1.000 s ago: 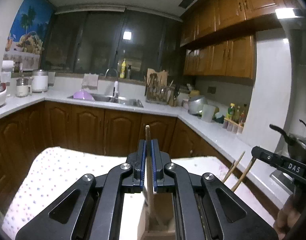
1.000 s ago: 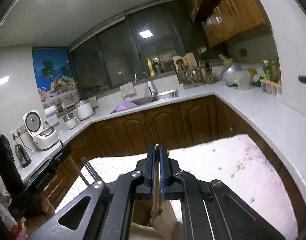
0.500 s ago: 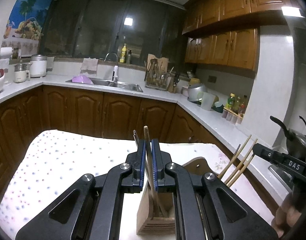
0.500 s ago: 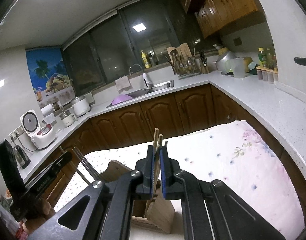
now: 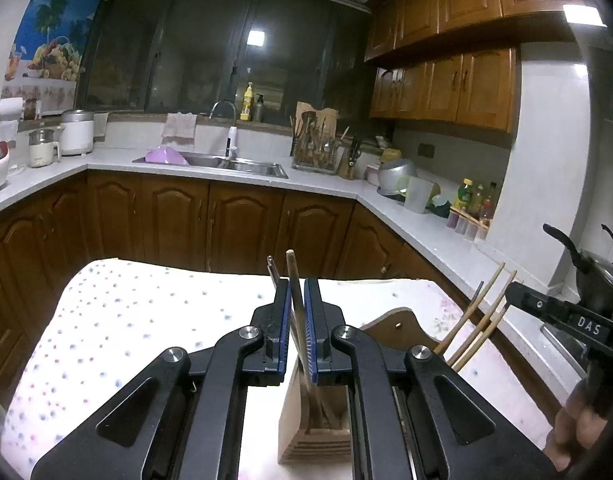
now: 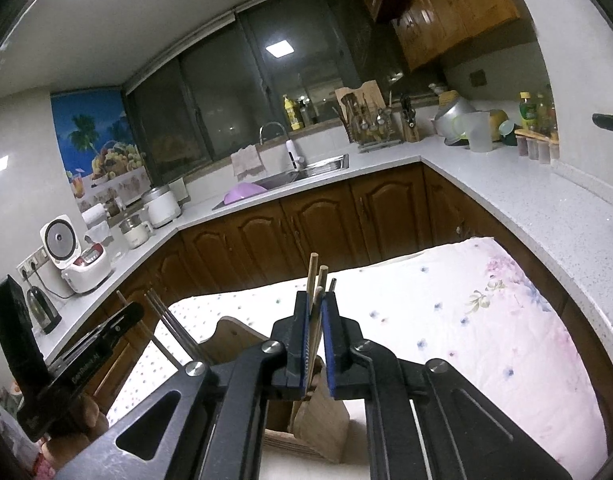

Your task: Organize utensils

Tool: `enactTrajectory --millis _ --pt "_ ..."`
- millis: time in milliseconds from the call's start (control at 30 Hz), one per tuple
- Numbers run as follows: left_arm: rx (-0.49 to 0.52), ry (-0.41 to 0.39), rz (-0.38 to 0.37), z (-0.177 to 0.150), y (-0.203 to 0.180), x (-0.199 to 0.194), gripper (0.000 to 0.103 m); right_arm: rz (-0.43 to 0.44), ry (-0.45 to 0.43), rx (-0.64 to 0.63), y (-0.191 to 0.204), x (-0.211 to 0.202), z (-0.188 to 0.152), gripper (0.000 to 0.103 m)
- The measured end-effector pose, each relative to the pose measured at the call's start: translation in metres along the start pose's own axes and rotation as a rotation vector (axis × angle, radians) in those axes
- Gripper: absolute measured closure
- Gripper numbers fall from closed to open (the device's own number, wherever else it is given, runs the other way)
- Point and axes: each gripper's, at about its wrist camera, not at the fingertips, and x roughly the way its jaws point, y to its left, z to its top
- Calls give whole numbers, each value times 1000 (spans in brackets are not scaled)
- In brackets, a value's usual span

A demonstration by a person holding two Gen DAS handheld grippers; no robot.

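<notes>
- The left gripper (image 5: 297, 330) has its blue-padded jaws slightly parted, with a wooden chopstick (image 5: 295, 280) standing loose in the gap; it seems to touch neither pad.
- That chopstick leans in the wooden holder (image 5: 314, 420) on the dotted tablecloth (image 5: 126, 320).
- The right gripper (image 6: 315, 334) is likewise a little apart around wooden chopsticks (image 6: 312, 280), whose tips rise above its fingertips.

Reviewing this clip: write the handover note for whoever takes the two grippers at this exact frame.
Left gripper: jaws slightly apart around a wooden chopstick standing in the wooden holder.
Right gripper: jaws slightly apart around chopsticks in the same holder.
Done: chopsticks stand in holder compartments on the dotted cloth.
Left: clear both grippers upward; check that nothing is loose outside these views.
</notes>
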Motion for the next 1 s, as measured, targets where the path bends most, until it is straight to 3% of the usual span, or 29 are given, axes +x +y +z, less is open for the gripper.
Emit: enactTrajectory --millis 200,300,400,467,533,667,833,1000 --pt "1 17 -1 -1 2 0 96 1 0 2 0 0 0 93" --pt "3 32 6 -1 2 1 90 -8 1 5 -1 0 0 89" --pt "-1 36 18 -3 3 0 72 -20 -1 16 -2 -2 -1 74" --pt "-9 33 33 -3 5 -3 46 -13 -9 29 -4 -6 -2 52" --pt "-19 22 55 -4 8 -7 31 -2 -28 48 -7 -11 -2 51" --pt "-25 21 56 -6 12 -14 22 18 -38 77 -12 -16 -2 30" --pt "1 17 85 -10 10 -25 12 38 -37 72 -11 -22 -8 17" --pt "55 4 138 -21 7 -48 0 61 -19 54 -5 -32 -20 11"
